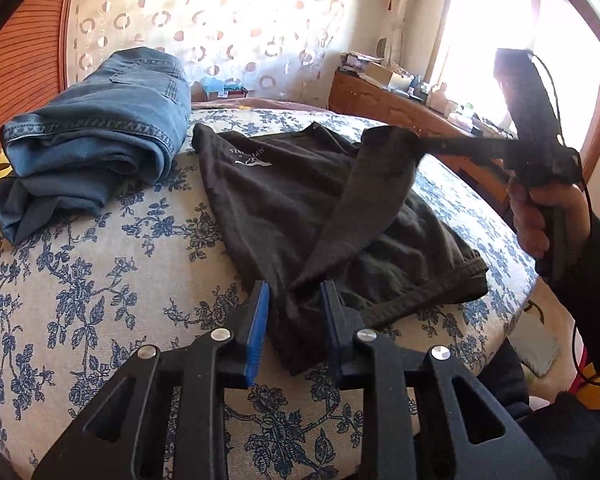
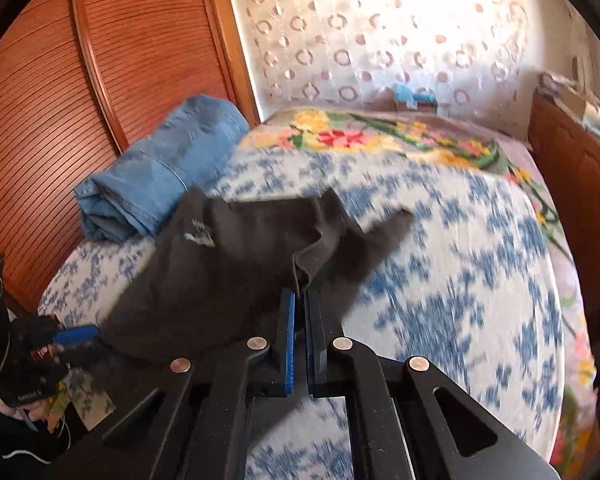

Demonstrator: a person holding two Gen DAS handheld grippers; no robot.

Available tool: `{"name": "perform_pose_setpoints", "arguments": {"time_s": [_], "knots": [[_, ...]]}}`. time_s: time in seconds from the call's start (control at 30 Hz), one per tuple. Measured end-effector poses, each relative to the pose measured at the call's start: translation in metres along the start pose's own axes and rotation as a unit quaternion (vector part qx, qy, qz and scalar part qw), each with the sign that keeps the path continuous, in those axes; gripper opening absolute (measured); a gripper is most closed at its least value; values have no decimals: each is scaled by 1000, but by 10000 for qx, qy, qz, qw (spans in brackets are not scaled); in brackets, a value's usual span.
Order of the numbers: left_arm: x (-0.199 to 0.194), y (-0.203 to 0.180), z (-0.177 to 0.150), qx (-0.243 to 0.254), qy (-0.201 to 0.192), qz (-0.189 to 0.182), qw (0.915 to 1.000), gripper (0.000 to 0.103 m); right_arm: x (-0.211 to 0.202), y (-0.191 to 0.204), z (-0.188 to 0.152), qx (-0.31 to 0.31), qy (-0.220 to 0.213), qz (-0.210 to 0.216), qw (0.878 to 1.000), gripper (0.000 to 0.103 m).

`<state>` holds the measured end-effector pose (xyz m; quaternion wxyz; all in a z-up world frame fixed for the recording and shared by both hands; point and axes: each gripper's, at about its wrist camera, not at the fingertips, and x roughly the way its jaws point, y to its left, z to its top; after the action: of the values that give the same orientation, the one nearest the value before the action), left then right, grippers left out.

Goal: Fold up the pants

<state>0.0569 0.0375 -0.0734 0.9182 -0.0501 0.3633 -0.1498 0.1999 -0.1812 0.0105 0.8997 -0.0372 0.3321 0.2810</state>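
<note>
Dark pants [image 1: 284, 200] with a small white logo lie crumpled on the blue-flowered bed cover [image 1: 100, 280]. My left gripper [image 1: 294, 300] is open, its blue-padded fingers either side of the near edge of the cloth. My right gripper [image 1: 414, 136] shows in the left wrist view at the right, shut on a corner of the pants and holding it lifted above the rest. In the right wrist view the right gripper [image 2: 300, 300] is shut on a fold of the pants [image 2: 228, 264]. The left gripper [image 2: 78, 334] shows at the lower left by the cloth.
Folded blue jeans [image 1: 96, 136] lie at the bed's far left, next to a wooden slatted door [image 2: 100, 60]. A flowered blanket [image 2: 380, 136] covers the far end. A cluttered wooden cabinet [image 1: 400, 100] stands on the right under a bright window [image 1: 500, 32].
</note>
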Motion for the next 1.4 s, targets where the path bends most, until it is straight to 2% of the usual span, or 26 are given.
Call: {"name": "perform_pose_setpoints", "arguments": {"time_s": [0.23,0.53,0.83,1.03,1.1,1.2,1.23,1.27,1.4], "knots": [[-8,5,3,-53,-87,60,9999,27,18,28,43,-452,-138,100,9988,4],[-14,13,2,-159,-107,37,9998,27,51,61,74,-837,-196,295,9959,4],[-17,18,-1,-223,-74,53,9997,27,97,89,93,-1114,-72,372,9930,4],[-17,19,-1,-238,-45,13,9997,27,120,97,98,-1194,-46,188,9927,4],[-17,18,1,-236,-42,-9,9997,27,123,94,98,-1105,54,106,9938,9],[-15,18,5,-242,-41,-69,9997,27,115,87,97,-987,29,54,9951,27],[-14,17,7,-236,-41,-90,9997,27,108,82,95,-955,-28,116,9954,38],[-13,16,8,-231,-43,-105,9997,27,100,77,93,-922,-59,101,9957,43],[-6,13,15,-186,3,-160,9997,27,75,51,75,-702,-61,-24,9975,44]]}}
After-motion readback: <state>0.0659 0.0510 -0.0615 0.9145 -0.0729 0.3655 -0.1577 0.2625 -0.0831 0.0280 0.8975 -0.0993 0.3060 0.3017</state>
